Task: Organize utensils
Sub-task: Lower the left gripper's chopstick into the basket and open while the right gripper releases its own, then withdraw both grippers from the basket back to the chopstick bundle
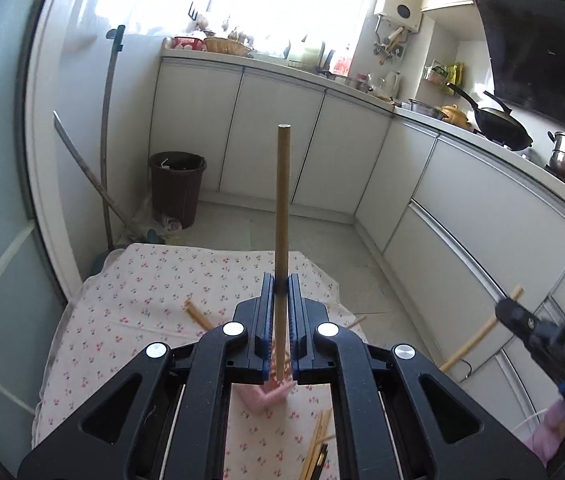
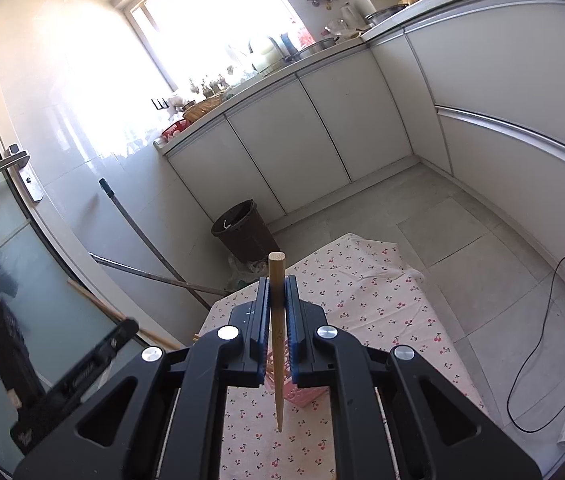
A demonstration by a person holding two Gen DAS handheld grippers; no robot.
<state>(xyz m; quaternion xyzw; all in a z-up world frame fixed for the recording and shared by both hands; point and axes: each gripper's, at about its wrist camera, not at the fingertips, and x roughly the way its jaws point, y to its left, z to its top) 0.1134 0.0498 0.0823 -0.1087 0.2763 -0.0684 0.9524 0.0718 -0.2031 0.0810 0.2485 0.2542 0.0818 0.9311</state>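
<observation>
left gripper (image 1: 281,286) closed tight on one chopstick (image 1: 281,216), held above the cloth-covered table (image 1: 122,280). stands nearly upright in its view, long axis along the fingers, blunt end up and far, low end just over the pink holder (image 1: 270,394). more chopsticks (image 1: 316,448) lying loose on the near cloth.

right gripper (image 2: 277,292) also clamped on a second chopstick (image 2: 277,344), blunt end up, thin tip pointing down toward the cloth, near the pink holder (image 2: 306,396).

best to lower each one slowly, tip first, straight over the holder; to release only when the tip is inside; probably one side at a time, to avoid crossing.
</observation>
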